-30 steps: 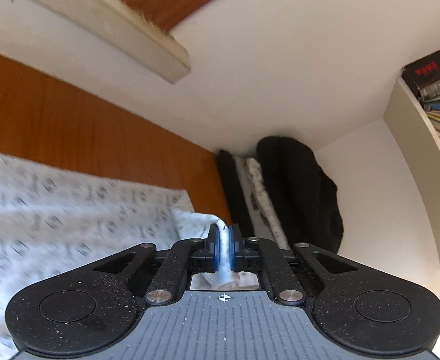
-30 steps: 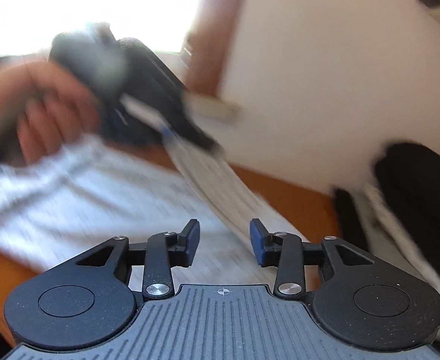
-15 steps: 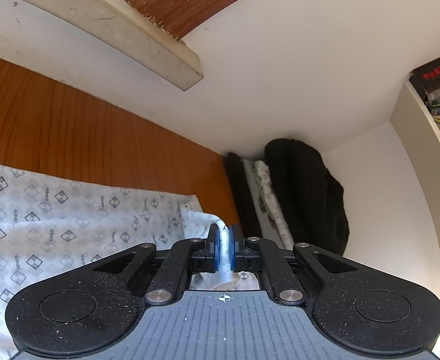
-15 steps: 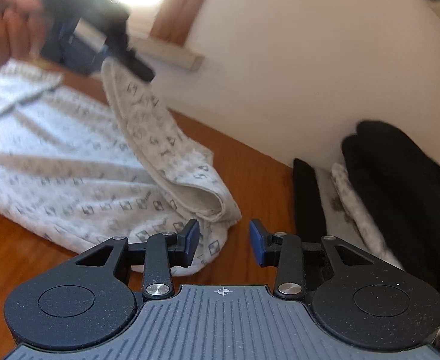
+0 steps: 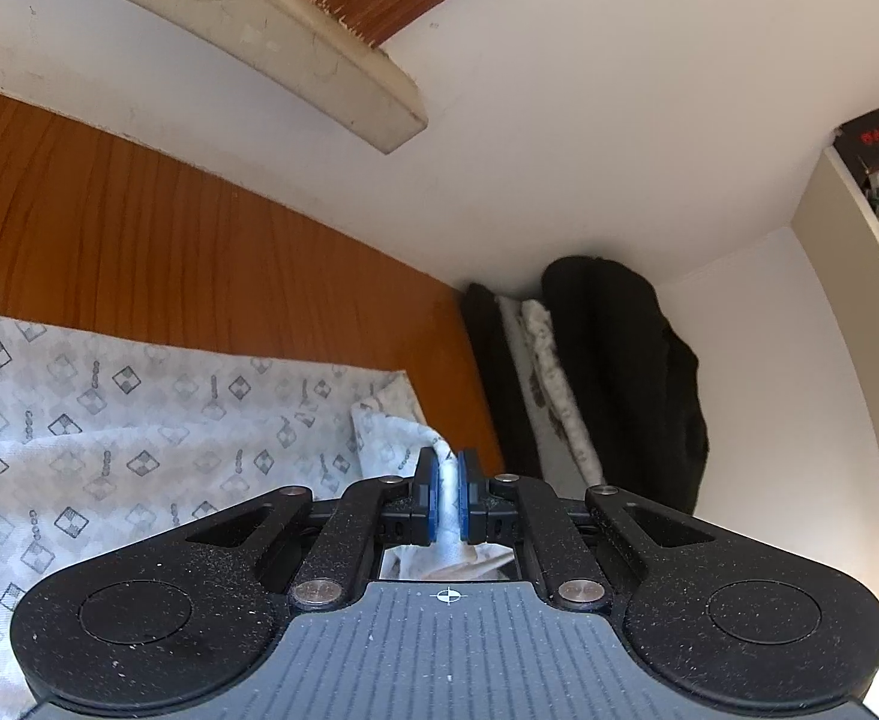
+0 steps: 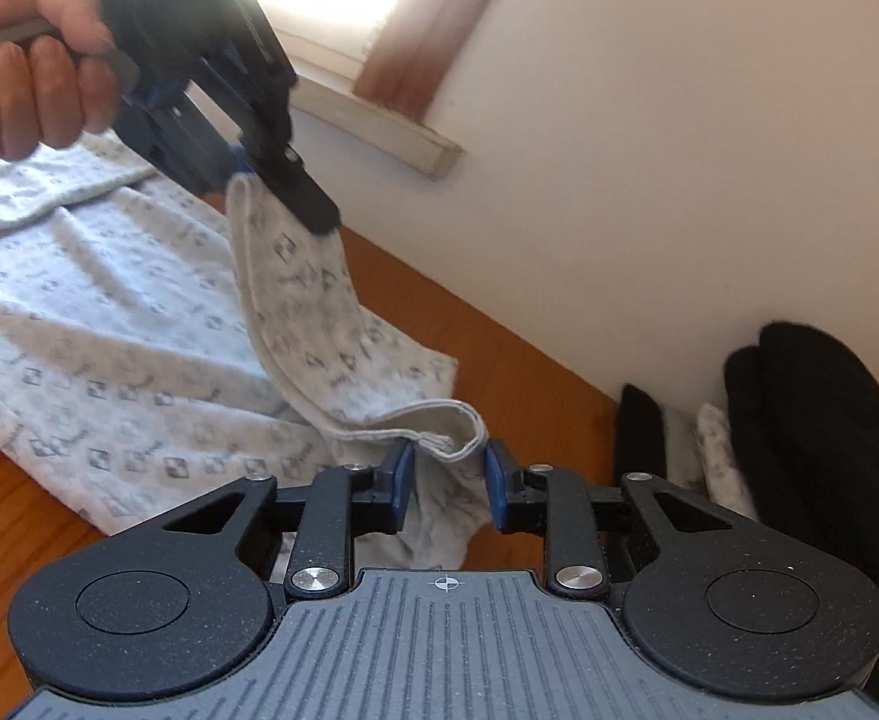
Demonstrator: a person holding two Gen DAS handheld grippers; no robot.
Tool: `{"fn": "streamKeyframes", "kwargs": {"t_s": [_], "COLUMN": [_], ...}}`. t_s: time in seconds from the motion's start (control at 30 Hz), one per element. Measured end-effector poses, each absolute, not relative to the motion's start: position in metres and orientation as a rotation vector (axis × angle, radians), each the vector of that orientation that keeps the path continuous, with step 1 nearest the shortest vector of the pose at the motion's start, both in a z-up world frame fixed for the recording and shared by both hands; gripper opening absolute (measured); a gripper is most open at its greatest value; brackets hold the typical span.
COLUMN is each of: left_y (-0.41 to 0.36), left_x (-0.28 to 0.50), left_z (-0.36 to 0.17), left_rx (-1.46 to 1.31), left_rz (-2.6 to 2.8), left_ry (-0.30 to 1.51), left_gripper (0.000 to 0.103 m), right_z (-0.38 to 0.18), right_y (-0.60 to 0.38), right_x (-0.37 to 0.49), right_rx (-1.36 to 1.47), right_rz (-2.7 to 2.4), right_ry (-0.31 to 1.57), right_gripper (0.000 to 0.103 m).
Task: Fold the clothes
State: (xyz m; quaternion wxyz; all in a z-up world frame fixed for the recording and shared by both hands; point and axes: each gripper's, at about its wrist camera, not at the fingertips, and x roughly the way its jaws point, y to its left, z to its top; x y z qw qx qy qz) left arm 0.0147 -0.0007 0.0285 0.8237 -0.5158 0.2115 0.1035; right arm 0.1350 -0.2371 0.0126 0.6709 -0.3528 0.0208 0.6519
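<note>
a: nearest thing first, the right gripper [image 6: 446, 483]. where does the cloth sit from it?

b: dead ahead, low centre of the right wrist view. the hemmed edge of the patterned garment [image 6: 139, 348] lies between the blue pads [image 6: 402, 480], and the jaws are closing on it, though i still see a gap either side of the hem

a: and its long axis?

b: the lifted strip runs from that hem up and left across the frame to the left gripper [image 6: 247, 171], which pinches its upper end in the upper left, with the hand [image 6: 31, 90] behind it. so the right gripper is nearer the free low end

a: the rest of it?

b: spread on the wooden table [image 6: 535, 384], left half of the frame. further right, a pile of dark clothes [image 6: 823, 420] against the wall

a: what does the left wrist view add?

b: the pinch close up: pads pressed on a white fold of cloth at lower centre [image 5: 448, 492]. it misses the right gripper entirely, and the whole hanging strip
</note>
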Motion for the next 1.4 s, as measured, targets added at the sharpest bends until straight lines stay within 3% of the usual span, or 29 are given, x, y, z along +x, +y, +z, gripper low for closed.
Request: {"fn": "streamKeyframes", "kwargs": {"t_s": [0.03,0.23,0.27,0.3,0.33,0.93,0.97,1.0,1.03,1.17,1.4], "left_y": [0.000,-0.002,-0.003,-0.006,-0.009,-0.061,-0.063,-0.063,-0.062,-0.050,-0.015], "left_x": [0.014,0.007,0.006,0.005,0.006,0.014,0.014,0.014,0.013,0.010,-0.014], "left_z": [0.027,0.014,0.011,0.008,0.005,-0.011,-0.010,-0.008,-0.006,0.027,0.172], "left_rx": [-1.098,-1.137,-1.155,-1.166,-1.173,-1.108,-1.084,-1.074,-1.073,-1.014,-0.833], "left_rz": [0.222,0.233,0.227,0.221,0.214,0.178,0.181,0.174,0.160,0.132,0.142], "left_ry": [0.452,0.470,0.473,0.477,0.482,0.538,0.537,0.532,0.527,0.485,0.373], "left_gripper": [0.007,0.012,0.018,0.031,0.035,0.035,0.033,0.013,0.005,0.003,0.003], "right_z": [0.014,0.027,0.029,0.031,0.033,0.027,0.027,0.027,0.027,0.037,0.114], "right_y": [-0.238,-0.247,-0.248,-0.248,-0.249,-0.251,-0.251,-0.252,-0.254,-0.265,-0.308], "right_x": [0.135,0.139,0.141,0.142,0.143,0.150,0.151,0.152,0.153,0.154,0.130], "right_rx": [-0.795,-0.702,-0.687,-0.680,-0.678,-0.657,-0.651,-0.646,-0.642,-0.618,-0.480], "right_rz": [1.479,1.459,1.447,1.438,1.430,1.332,1.329,1.327,1.324,1.324,1.424], "right_ry": [0.043,0.053,0.056,0.060,0.059,0.101,0.106,0.110,0.113,0.117,0.072], "right_gripper": [0.009,0.009,0.009,0.009,0.009,0.008,0.008,0.008,0.008,0.008,0.007]}}
